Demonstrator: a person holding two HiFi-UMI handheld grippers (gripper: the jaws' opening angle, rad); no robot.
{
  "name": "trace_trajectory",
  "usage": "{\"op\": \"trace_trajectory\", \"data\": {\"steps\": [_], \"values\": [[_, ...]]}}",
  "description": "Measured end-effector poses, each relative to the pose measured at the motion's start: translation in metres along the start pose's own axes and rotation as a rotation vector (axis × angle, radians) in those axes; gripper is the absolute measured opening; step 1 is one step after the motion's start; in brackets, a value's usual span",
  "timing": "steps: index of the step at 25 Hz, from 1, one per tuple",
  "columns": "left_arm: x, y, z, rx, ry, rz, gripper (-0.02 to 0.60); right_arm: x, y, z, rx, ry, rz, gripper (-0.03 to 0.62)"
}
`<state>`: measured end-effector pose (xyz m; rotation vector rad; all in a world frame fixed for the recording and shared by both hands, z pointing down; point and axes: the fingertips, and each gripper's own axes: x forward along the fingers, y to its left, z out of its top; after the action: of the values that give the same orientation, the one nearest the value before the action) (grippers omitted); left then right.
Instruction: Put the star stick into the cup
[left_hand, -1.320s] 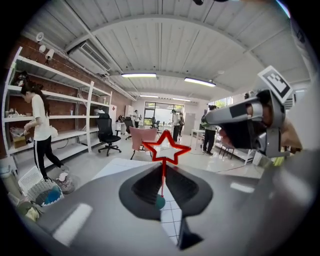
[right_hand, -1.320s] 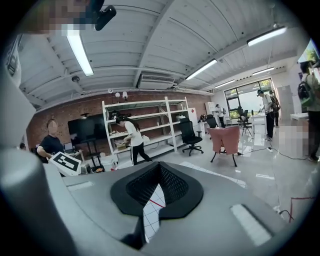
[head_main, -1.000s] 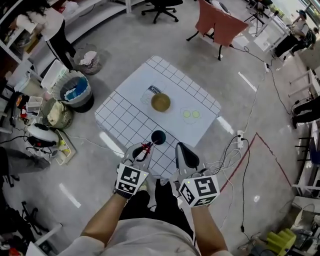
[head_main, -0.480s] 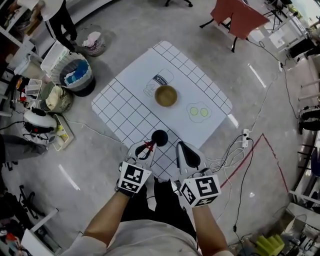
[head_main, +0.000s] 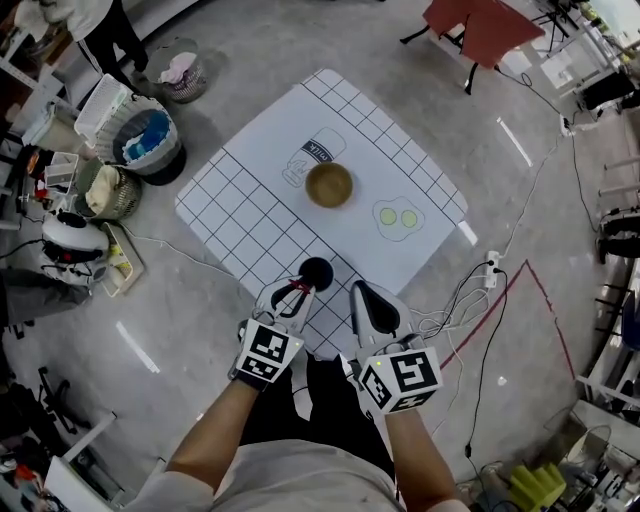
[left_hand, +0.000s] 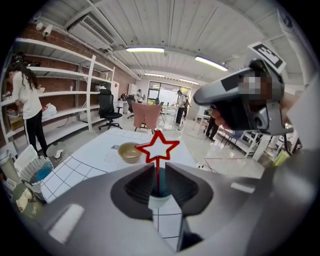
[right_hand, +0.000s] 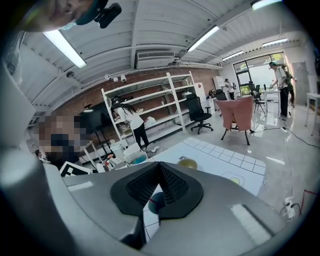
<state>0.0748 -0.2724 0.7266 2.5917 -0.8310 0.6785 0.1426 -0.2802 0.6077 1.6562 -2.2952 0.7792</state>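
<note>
My left gripper (head_main: 293, 294) is shut on the red star stick (head_main: 292, 291) at the table's near edge. In the left gripper view the star head (left_hand: 158, 146) stands above the jaws and the thin stick runs down between them (left_hand: 159, 175). The dark cup (head_main: 317, 271) stands just beyond the left fingertips, and its teal inside (left_hand: 160, 191) shows behind the stick. My right gripper (head_main: 358, 292) is shut with nothing in it, to the right of the cup. Part of the cup (right_hand: 154, 201) shows below its closed jaws (right_hand: 160, 167).
A tan bowl (head_main: 328, 185) sits mid-table on the white grid table (head_main: 240, 210), next to a printed milk-bottle outline (head_main: 308, 160) and two green circles (head_main: 397, 217). Bins and baskets (head_main: 150, 145) stand on the floor to the left. Cables (head_main: 470, 290) trail to the right.
The head view has shifted a little, so the table sits differently in frame. Both grippers and the star stick hold about the same place beside the cup.
</note>
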Motion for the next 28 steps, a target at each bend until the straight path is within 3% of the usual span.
{"op": "trace_trajectory", "data": {"steps": [12, 17, 21, 25, 28], "values": [[-0.013, 0.008, -0.026, 0.005, 0.104, 0.024, 0.046, -0.001, 0.021, 0.002, -0.004, -0.010, 0.021, 0.011], [-0.022, -0.010, -0.022, 0.035, 0.044, 0.028, 0.058, -0.023, 0.019, -0.012, -0.009, -0.032, 0.011, 0.011], [-0.039, -0.004, 0.000, 0.057, 0.009, 0.014, 0.063, -0.023, 0.034, 0.002, -0.019, -0.050, 0.004, 0.011], [-0.051, -0.042, 0.012, 0.095, -0.036, 0.012, 0.063, -0.061, 0.028, -0.004, -0.025, -0.096, -0.001, 0.011], [-0.068, -0.043, 0.034, 0.096, -0.065, 0.009, 0.063, -0.068, 0.035, 0.009, -0.023, -0.115, -0.008, 0.011]]}}
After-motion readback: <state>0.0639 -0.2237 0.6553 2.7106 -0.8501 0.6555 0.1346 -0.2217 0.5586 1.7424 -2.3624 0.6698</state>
